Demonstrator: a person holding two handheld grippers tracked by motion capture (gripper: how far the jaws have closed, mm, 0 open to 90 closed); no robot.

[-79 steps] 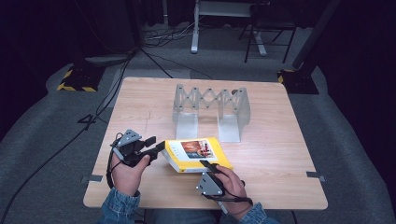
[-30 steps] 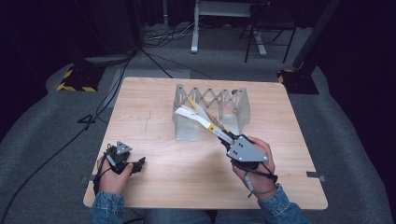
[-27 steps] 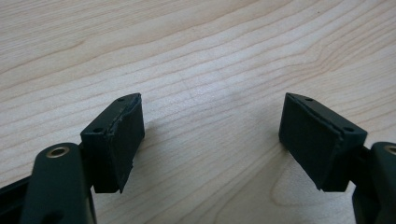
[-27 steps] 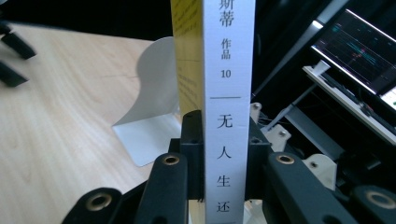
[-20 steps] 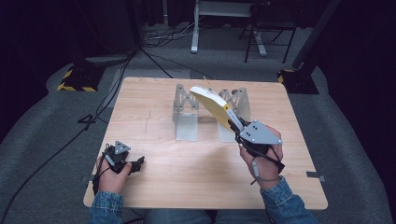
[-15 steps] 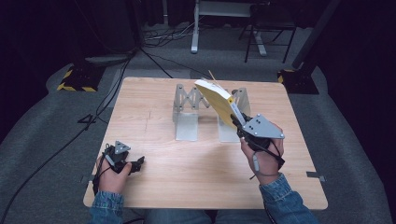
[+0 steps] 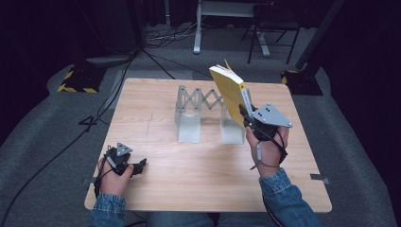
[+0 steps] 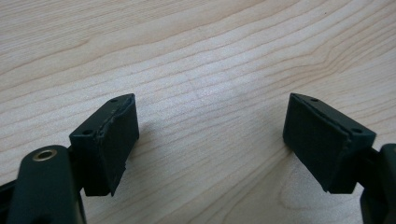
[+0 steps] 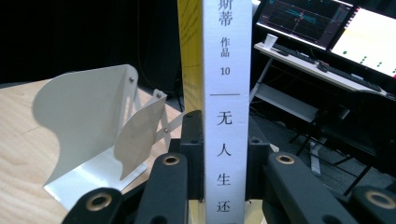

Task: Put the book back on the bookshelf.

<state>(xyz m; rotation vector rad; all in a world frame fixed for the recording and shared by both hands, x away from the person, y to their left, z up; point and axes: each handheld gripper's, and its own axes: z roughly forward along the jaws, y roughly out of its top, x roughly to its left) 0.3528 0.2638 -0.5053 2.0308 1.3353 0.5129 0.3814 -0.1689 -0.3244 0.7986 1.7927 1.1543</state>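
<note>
book (image 9: 226,116) between fingers (image 9: 191,140), bookend (image 9: 88,130) beside

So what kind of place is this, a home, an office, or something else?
Probably a lab or recording studio, not a home: a bare wooden table on grey carpet amid dark surroundings, cables trailing across the floor, and lit monitors on a desk behind.
</note>
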